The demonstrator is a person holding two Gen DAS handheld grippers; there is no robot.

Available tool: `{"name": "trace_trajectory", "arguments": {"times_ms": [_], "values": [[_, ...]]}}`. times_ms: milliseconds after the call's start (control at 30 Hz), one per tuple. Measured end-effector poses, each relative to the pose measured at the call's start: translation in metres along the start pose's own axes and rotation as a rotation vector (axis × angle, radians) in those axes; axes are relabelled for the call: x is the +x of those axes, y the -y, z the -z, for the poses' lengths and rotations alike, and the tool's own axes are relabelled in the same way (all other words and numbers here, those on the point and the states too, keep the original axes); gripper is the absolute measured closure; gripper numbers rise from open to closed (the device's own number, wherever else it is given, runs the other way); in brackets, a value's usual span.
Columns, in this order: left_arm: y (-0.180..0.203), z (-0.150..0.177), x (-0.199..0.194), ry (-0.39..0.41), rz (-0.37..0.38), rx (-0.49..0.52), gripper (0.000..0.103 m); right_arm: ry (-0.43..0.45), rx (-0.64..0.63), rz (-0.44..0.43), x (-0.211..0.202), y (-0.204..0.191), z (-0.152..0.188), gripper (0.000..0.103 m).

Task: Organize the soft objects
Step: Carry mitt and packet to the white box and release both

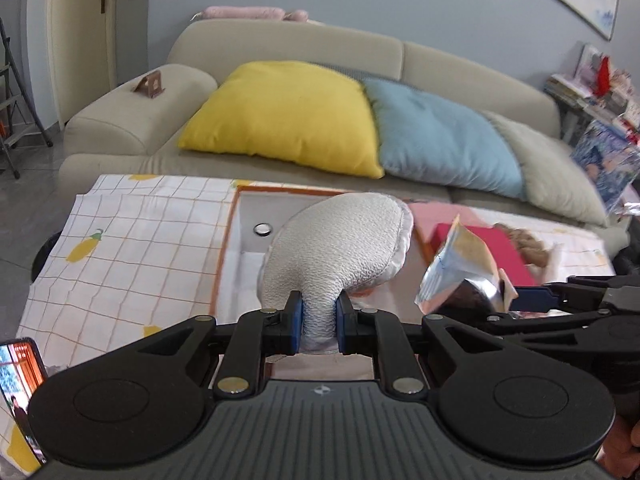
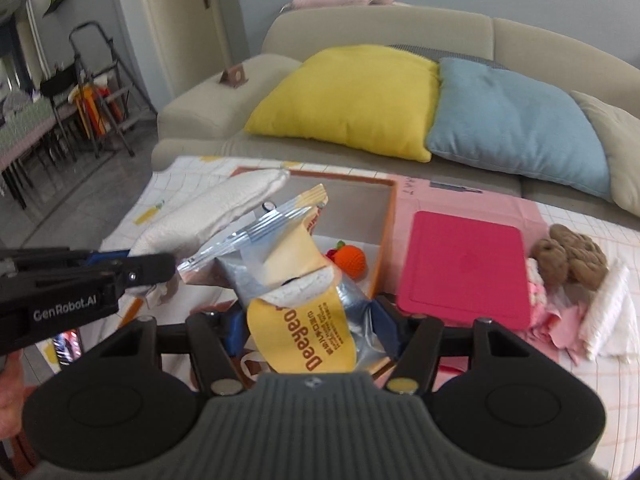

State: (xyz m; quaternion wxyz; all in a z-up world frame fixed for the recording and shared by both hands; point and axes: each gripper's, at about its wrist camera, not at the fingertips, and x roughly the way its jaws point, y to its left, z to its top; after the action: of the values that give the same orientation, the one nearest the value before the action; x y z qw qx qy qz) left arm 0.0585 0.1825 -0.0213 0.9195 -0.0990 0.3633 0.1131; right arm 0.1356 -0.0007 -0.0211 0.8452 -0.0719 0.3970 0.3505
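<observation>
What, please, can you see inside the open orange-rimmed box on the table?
Inside the orange-rimmed box, a small orange crocheted fruit lies on its pale floor. The held yellow-and-silver snack packet covers much of the rest, so other contents cannot be told.

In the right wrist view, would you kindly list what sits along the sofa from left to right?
Small brown stand on the armrest → yellow cushion → blue cushion → beige cushion at the right edge.

Bright, even daylight with soft shadows — fisheye bending and dark corners at the edges, slight motion blur throughout.
</observation>
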Motion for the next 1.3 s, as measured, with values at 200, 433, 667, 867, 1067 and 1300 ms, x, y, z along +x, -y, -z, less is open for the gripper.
{"name": "trace_trajectory", "arguments": {"times_ms": [200, 433, 667, 867, 1067, 1300], "values": [[-0.008, -0.001, 0.033, -0.048, -0.058, 0.022, 0.085, -0.061, -0.033, 0.007, 0.04, -0.003, -0.004, 0.041], [-0.012, 0.009, 0.058, -0.113, -0.093, 0.047, 0.084, -0.052, -0.173, 0.049, 0.068, -0.024, -0.004, 0.041], [-0.024, 0.014, 0.069, -0.155, -0.117, 0.009, 0.078, -0.073, -0.197, 0.036, 0.087, -0.029, -0.007, 0.041], [-0.021, 0.014, 0.067, -0.133, -0.13, 0.021, 0.069, -0.125, -0.127, 0.033, 0.101, -0.023, -0.004, 0.041], [-0.023, 0.011, 0.059, -0.11, -0.15, -0.008, 0.057, -0.139, -0.133, 0.037, 0.103, -0.024, -0.001, 0.041], [-0.018, 0.013, 0.044, -0.061, -0.164, -0.02, 0.043, -0.133, -0.102, 0.049, 0.099, -0.018, -0.004, 0.04]]}}
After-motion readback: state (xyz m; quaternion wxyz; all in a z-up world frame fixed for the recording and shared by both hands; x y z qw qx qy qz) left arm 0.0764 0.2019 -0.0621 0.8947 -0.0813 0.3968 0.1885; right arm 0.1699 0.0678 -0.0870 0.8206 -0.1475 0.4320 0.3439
